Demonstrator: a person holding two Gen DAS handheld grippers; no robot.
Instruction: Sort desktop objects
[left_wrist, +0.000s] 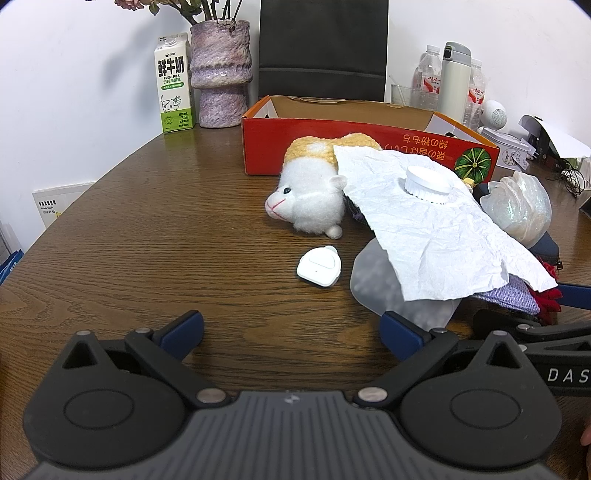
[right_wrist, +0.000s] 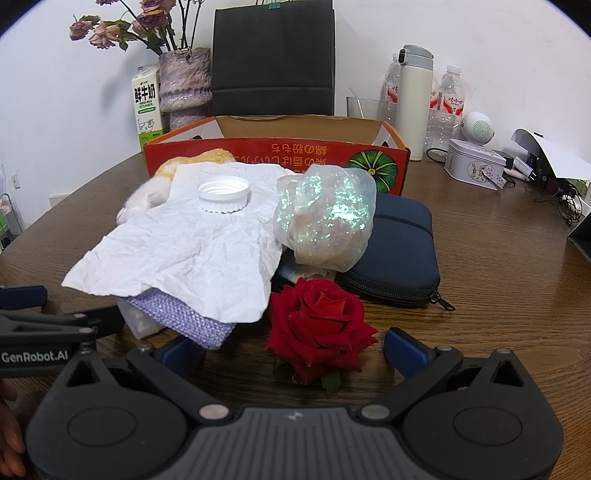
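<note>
Lying on the brown wooden worktop (right_wrist: 480, 266) before the open red cardboard box (right_wrist: 273, 155), the red fabric rose (right_wrist: 319, 328) sits just ahead of the right tongs (right_wrist: 293, 349), bloom facing them, both tongs' jaws spread apart, the left tongs (left_wrist: 291, 332) farther off.

Your left gripper (left_wrist: 291, 334) and right gripper (right_wrist: 293, 350) match: black hinged arms, blue finger pads (right_wrist: 404, 350), silver rivets, ribbed grey bodies, white GenRobot.AI lettering at nine o'clock.

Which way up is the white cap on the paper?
Open side up. In the right wrist view the white cap shows its hollow inside and screw threads, resting on the crumpled white paper.
</note>
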